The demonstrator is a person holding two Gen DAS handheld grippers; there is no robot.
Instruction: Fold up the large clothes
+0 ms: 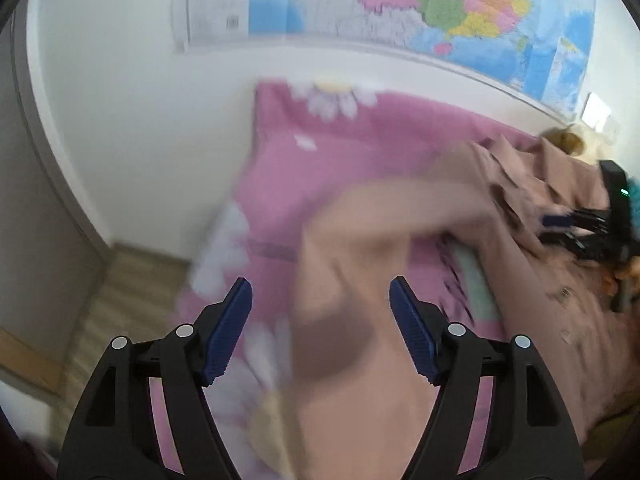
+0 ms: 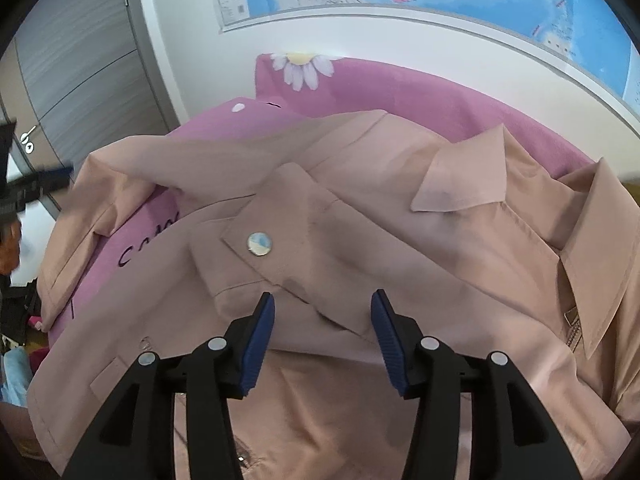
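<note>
Both tongs, left gripper (image 1: 320, 328) and right gripper (image 2: 322, 342), are hanging released over the pink jacket (image 2: 360, 216); its loose sleeve (image 1: 360, 232) is risking unfolding.

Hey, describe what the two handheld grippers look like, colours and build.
Both the left gripper and the right gripper share one design: black plastic frames with triangular cut-outs, round silver pivot pins, and two ribbed blue fingers. No cables or sleeves are visible.

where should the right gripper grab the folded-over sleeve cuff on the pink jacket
Grip the sleeve cuff by its near loose edge, just below the snap button. Come from above and the near side: the right gripper already straddles that raised edge, which lies on the jacket body.
</note>
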